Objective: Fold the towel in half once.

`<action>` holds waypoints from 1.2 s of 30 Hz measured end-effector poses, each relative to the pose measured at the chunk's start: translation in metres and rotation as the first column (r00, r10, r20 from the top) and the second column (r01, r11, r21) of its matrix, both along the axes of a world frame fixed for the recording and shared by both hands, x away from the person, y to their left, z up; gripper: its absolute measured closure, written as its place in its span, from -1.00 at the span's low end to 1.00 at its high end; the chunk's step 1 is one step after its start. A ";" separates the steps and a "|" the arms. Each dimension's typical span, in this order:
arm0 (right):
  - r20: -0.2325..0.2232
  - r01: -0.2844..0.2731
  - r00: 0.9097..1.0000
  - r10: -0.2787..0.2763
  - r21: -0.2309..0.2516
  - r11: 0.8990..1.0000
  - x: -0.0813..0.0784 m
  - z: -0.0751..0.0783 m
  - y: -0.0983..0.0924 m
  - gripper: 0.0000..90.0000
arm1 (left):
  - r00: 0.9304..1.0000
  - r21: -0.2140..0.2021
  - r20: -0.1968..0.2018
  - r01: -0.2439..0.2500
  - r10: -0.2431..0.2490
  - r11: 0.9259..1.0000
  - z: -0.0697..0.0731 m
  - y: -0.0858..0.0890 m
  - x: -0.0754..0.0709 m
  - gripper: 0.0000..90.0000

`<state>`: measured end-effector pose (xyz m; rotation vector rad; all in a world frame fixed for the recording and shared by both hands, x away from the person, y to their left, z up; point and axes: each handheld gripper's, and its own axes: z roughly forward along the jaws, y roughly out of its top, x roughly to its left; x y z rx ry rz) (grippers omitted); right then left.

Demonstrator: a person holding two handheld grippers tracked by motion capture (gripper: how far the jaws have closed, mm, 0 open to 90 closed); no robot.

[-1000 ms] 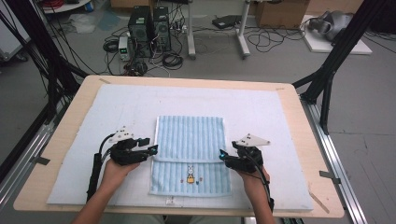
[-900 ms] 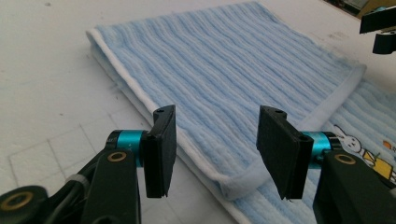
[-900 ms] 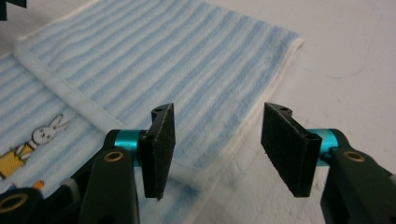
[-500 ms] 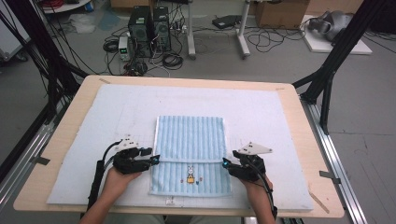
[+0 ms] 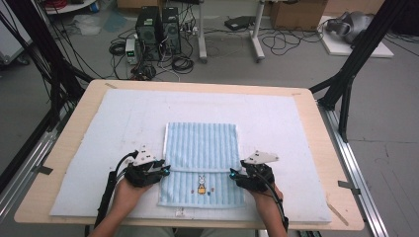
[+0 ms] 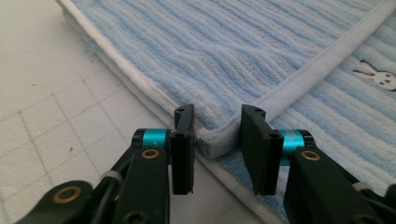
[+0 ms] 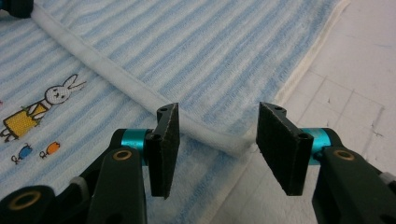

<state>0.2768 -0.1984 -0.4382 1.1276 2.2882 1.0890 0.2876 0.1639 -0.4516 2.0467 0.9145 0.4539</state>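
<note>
A white mat [image 5: 99, 148] covers the table [image 5: 59, 148], with bare room all around the folded blue towel [image 5: 202, 148] at its middle. Both hands lie low at the towel's near corners. The left gripper [image 6: 217, 135] has just been closing around the folded corner, not clearly pinching it. The right gripper [image 7: 215, 135] gapes half-wide around the hem [image 7: 140, 93].
</note>
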 end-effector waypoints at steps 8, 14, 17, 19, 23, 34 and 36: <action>-0.003 0.008 1.000 -0.008 0.002 1.000 -0.002 0.001 -0.002 0.08 | 1.000 -0.041 0.005 0.006 -0.006 0.999 0.001 0.004 -0.001 0.76; -0.001 0.018 1.000 -0.018 0.012 1.000 -0.001 0.003 -0.005 0.12 | 1.000 -0.154 0.011 0.011 -0.009 0.988 0.005 0.012 -0.003 0.75; -0.017 0.003 1.000 -0.003 0.004 1.000 0.000 0.000 -0.002 0.20 | 1.000 -0.163 0.012 0.014 -0.013 0.987 0.006 0.013 -0.003 0.76; -0.029 -0.008 1.000 0.007 -0.028 1.000 0.002 -0.002 0.001 0.31 | 1.000 -0.181 0.012 0.016 -0.015 0.983 0.007 0.013 -0.004 0.77; -0.024 -0.001 1.000 0.000 -0.034 0.999 0.004 -0.001 -0.001 0.76 | 1.000 -0.193 0.019 0.021 -0.018 0.981 0.010 0.014 -0.006 0.79; 0.032 -0.025 0.999 0.026 -0.037 0.999 -0.011 0.010 -0.002 0.83 | 0.998 -0.247 0.017 0.062 -0.059 0.967 0.018 0.022 -0.017 0.79; 0.035 -0.033 0.999 0.034 -0.033 0.999 -0.018 0.013 -0.005 0.83 | 0.997 -0.251 0.012 0.074 -0.073 0.965 0.018 0.023 -0.021 0.79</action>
